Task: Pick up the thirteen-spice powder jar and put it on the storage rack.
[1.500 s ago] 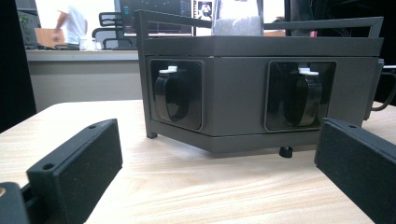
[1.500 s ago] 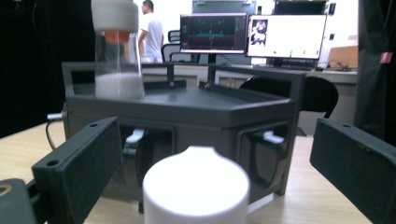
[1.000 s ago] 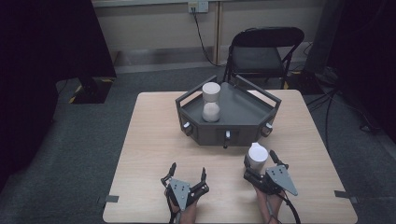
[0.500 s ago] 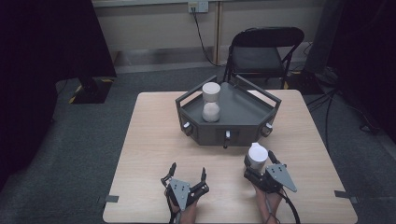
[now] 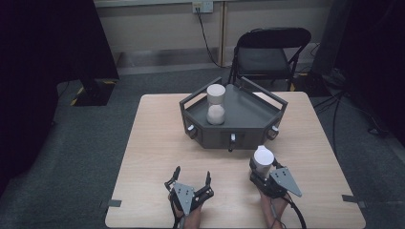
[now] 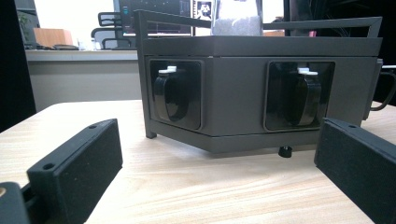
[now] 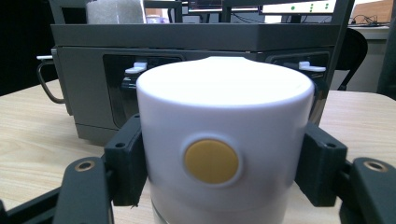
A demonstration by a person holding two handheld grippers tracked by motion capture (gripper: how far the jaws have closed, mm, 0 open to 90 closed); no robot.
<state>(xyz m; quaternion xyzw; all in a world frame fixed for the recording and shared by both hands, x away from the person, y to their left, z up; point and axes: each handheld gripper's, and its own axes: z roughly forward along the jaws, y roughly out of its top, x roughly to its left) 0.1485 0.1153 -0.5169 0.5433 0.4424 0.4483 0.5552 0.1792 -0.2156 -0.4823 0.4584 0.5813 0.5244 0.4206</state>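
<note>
Sitting near the front edge of the light wooden table (image 5: 153, 143), over toward its right corner, is a white plastic cylinder with a round yellow dot (image 7: 225, 149) on its side, and the right gripper (image 5: 263, 174) has just clamped its black jaws onto it, pads pressed on both sides. Just behind it stands a dark grey angular metal tray (image 5: 248, 117) with black latches on its front faces, carrying a white hourglass-shaped piece (image 5: 216, 104). Left gripper (image 5: 192, 177) rests near the front edge, jaws spread wide, nothing between them.
</note>
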